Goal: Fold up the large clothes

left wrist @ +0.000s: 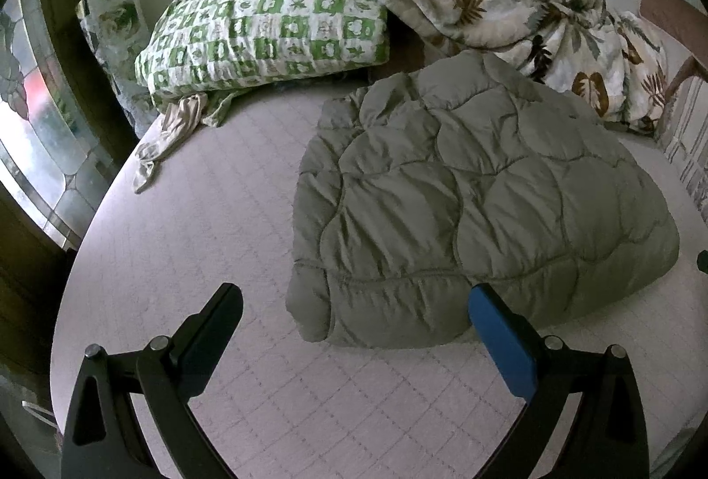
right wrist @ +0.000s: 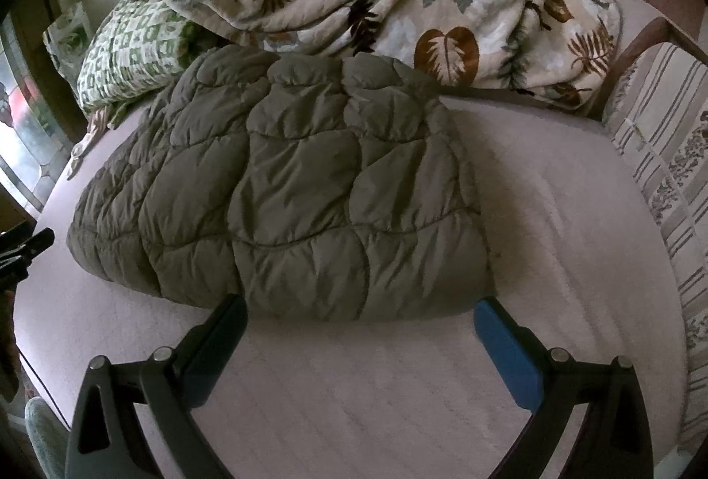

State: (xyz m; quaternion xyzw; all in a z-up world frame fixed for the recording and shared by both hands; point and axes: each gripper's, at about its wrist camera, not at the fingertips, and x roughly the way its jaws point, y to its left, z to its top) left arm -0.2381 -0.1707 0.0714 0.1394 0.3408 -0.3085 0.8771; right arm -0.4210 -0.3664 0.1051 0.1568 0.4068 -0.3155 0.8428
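A grey-green quilted coat [left wrist: 478,196] lies folded into a thick bundle in the middle of the bed [left wrist: 199,240]. The left hand-held gripper [left wrist: 356,302] hovers low over the mattress at the bundle's near left corner, fingers spread wide and holding nothing. The right hand-held gripper [right wrist: 360,313] hangs just in front of the bundle's near edge, likewise released and empty. Beyond the coat sit a green checked pillow [left wrist: 265,23] and a crumpled leaf-print blanket [right wrist: 398,5].
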